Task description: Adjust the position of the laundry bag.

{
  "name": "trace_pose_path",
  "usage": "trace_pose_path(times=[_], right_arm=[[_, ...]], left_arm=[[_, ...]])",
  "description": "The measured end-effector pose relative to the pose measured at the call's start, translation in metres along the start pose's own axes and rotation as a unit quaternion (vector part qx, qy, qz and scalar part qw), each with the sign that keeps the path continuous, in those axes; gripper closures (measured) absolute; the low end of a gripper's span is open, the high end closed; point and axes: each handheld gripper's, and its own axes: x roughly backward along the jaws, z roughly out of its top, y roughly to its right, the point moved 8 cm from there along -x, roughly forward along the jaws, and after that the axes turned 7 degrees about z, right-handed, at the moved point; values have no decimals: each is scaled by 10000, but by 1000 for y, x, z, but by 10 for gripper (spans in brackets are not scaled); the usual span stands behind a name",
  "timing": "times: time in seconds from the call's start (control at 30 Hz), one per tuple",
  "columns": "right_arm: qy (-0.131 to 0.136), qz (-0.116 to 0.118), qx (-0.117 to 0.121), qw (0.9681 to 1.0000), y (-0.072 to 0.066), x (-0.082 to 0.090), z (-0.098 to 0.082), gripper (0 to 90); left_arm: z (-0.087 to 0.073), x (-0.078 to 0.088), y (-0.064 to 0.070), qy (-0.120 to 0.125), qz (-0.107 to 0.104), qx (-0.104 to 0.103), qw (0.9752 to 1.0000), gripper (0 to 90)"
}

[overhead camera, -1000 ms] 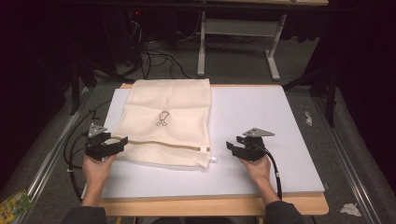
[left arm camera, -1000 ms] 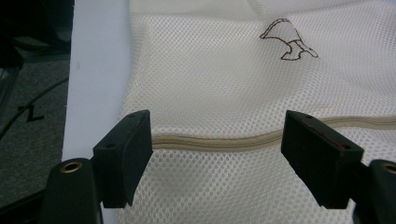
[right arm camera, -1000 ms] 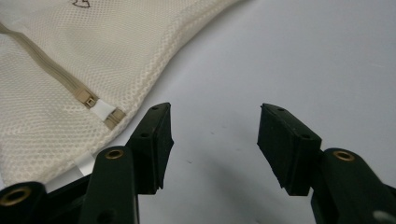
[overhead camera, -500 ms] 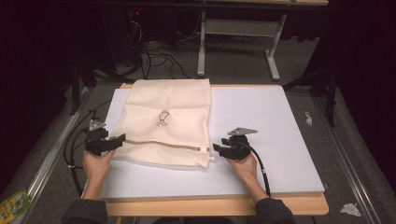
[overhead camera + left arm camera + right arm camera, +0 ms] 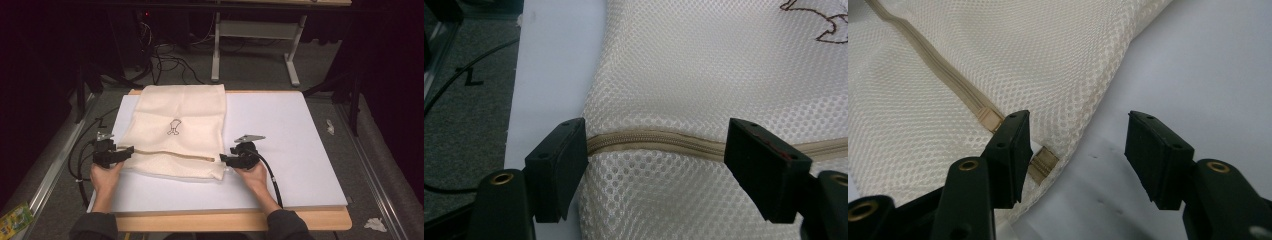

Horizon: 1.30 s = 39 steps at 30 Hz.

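I held both tools agape at the zipper [image 5: 172,154] of the mesh bag [image 5: 180,125] lying on the bench [image 5: 295,145]: left tool [image 5: 131,149] straddling its closed end for anchorage, right tool [image 5: 223,159], jaws just widened, beside the pull end [image 5: 1043,165], nothing gripped.

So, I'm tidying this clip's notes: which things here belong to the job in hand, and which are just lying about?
In use:
mesh laundry bag
its zipper
left hand-held gripper, open at the zipper's end
right hand-held gripper, open at the bag's corner

Lying about:
crumpled paper on the floor
green packet
floor cables
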Motion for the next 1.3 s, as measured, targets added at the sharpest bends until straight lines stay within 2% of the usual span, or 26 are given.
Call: trace_pose_path(times=[0.23,0.3,0.4,0.57,0.67,0.7,0.8,0.9,0.97,1.07,1.2,1.3], right_arm=[[-18,63,-65,10000,-1,-6,-1,443],[-11,66,-54,10000,-1,-6,-1,447],[-44,96,-37,9999,-4,-9,-1,460],[-82,132,1,9999,-6,-12,0,498],[-107,157,7,9998,-8,-13,0,540],[-102,170,19,9998,-8,-13,0,550],[-106,191,51,9997,-9,-14,0,608],[-150,200,82,9997,-10,-15,0,703],[-167,218,82,9996,-10,-16,0,733],[-225,235,105,9994,-9,-16,2,790],[-210,196,180,9994,-9,-15,3,849],[-190,195,212,9994,-9,-14,3,864]], left_arm=[[0,-1,1,-33,-35,22,10000,256],[0,-1,2,-56,2,-66,10000,262],[-1,-3,1,-69,-12,-33,10000,275],[-3,-7,4,-147,23,-151,9998,317],[-5,-8,8,-218,123,-426,9988,383],[-5,-9,9,-210,165,-460,9986,396],[-5,-8,8,-239,175,-452,9985,440],[-5,-7,7,-258,190,-501,9982,533],[-5,-7,8,-305,168,-544,9979,595],[-3,-7,9,-422,188,-559,9974,666],[-1,-7,11,-492,47,-531,9974,765],[-1,-7,11,-432,-104,-353,9984,825]])
